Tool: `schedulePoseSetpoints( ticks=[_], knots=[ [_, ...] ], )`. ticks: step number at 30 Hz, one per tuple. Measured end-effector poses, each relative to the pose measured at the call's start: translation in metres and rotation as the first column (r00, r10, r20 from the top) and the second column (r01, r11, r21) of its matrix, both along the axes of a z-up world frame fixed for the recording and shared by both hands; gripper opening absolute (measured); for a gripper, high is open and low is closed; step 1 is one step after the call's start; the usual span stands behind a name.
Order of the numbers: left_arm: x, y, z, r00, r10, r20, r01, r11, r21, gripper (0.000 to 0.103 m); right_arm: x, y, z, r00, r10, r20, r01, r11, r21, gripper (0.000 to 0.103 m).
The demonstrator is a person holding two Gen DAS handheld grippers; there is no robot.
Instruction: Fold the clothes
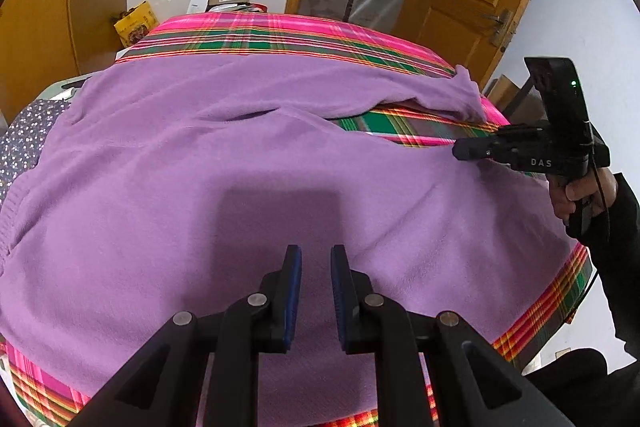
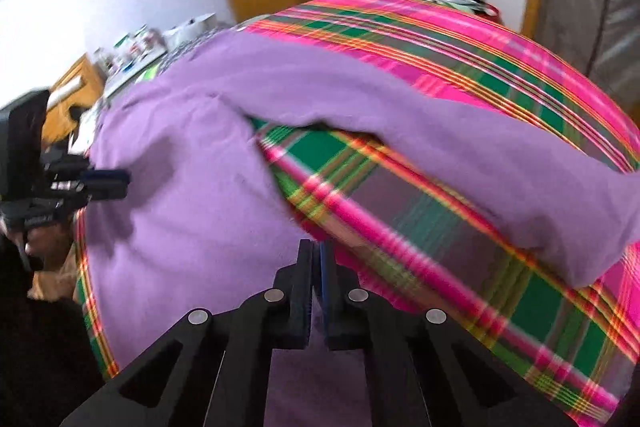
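On plaid cloth (image 1: 280, 39): purple sweater (image 1: 240, 167) spread, sleeve out.

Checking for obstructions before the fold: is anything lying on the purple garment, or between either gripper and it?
Nothing visible. The purple garment lies bare on the plaid cloth; left gripper hovers open over it, right gripper is shut at its edge.

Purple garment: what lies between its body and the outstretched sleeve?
A bare wedge of plaid cloth separates the purple garment body from its sleeve; clearest in the right wrist view.
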State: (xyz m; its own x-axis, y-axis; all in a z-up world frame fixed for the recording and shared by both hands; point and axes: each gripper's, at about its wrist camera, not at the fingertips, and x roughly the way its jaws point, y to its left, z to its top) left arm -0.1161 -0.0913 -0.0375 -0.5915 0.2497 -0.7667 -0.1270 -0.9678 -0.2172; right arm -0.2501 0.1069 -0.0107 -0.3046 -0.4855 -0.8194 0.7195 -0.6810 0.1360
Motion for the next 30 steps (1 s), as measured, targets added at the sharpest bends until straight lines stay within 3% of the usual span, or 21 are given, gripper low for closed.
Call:
schedulePoseSetpoints(
  ticks=[2, 5, 7, 8, 9, 12, 18, 25, 26, 27, 30],
  knots=[
    [-0.001, -0.005, 0.001, 1.000, 0.018, -0.005, -0.018, 1.000, -0.001, 0.014, -0.002, -0.002, -0.004, 1.000, -0.011, -0.002, 0.011, 0.999, 0.035, 0.003],
    [0.000, -0.016, 0.004, 0.999, 0.052, -0.016, -0.052, 0.999, -0.002, 0.014, -0.001, 0.003, 0.003, 1.000, -0.016, 0.011, 0.016, 1.000, 0.002, 0.005],
    [-0.001, -0.025, 0.005, 0.997, 0.076, -0.017, -0.076, 0.997, -0.010, 0.014, -0.001, 0.002, 0.010, 1.000, -0.008, 0.018, 0.009, 1.000, -0.027, 0.017],
    [-0.002, -0.030, 0.005, 0.996, 0.090, -0.017, -0.090, 0.996, -0.016, 0.014, -0.002, -0.001, 0.014, 1.000, -0.001, 0.017, 0.002, 0.999, -0.042, 0.032],
    [-0.003, -0.034, 0.006, 0.995, 0.103, -0.017, -0.103, 0.994, -0.018, 0.014, -0.002, -0.005, 0.017, 1.000, 0.006, 0.016, -0.005, 0.998, -0.056, 0.036],
    [-0.005, -0.047, 0.007, 0.990, 0.140, -0.023, -0.140, 0.990, -0.021, 0.014, -0.007, -0.034, 0.020, 0.998, 0.056, 0.024, -0.055, 0.996, -0.071, 0.036],
    [-0.001, -0.067, 0.007, 0.982, 0.190, -0.022, -0.190, 0.981, -0.025, 0.014, -0.026, -0.104, 0.002, 0.986, 0.158, 0.044, -0.157, 0.987, -0.015, 0.036],
    [0.006, -0.094, 0.003, 0.967, 0.255, -0.013, -0.255, 0.967, -0.026, 0.014, -0.037, -0.144, -0.003, 0.974, 0.222, 0.038, -0.223, 0.975, 0.019, 0.035],
    [0.007, -0.099, 0.003, 0.964, 0.266, -0.013, -0.266, 0.963, -0.028, 0.014, -0.038, -0.147, -0.002, 0.973, 0.228, 0.035, -0.229, 0.973, 0.024, 0.025],
    [0.009, -0.105, 0.003, 0.961, 0.277, -0.015, -0.278, 0.960, -0.030, 0.014, -0.038, -0.149, -0.002, 0.972, 0.232, 0.028, -0.232, 0.972, 0.031, 0.009],
    [0.014, -0.120, 0.004, 0.950, 0.310, -0.023, -0.311, 0.950, -0.040, 0.014, -0.039, -0.157, -0.002, 0.971, 0.237, 0.007, -0.237, 0.970, 0.052, 0.008]
  ],
)
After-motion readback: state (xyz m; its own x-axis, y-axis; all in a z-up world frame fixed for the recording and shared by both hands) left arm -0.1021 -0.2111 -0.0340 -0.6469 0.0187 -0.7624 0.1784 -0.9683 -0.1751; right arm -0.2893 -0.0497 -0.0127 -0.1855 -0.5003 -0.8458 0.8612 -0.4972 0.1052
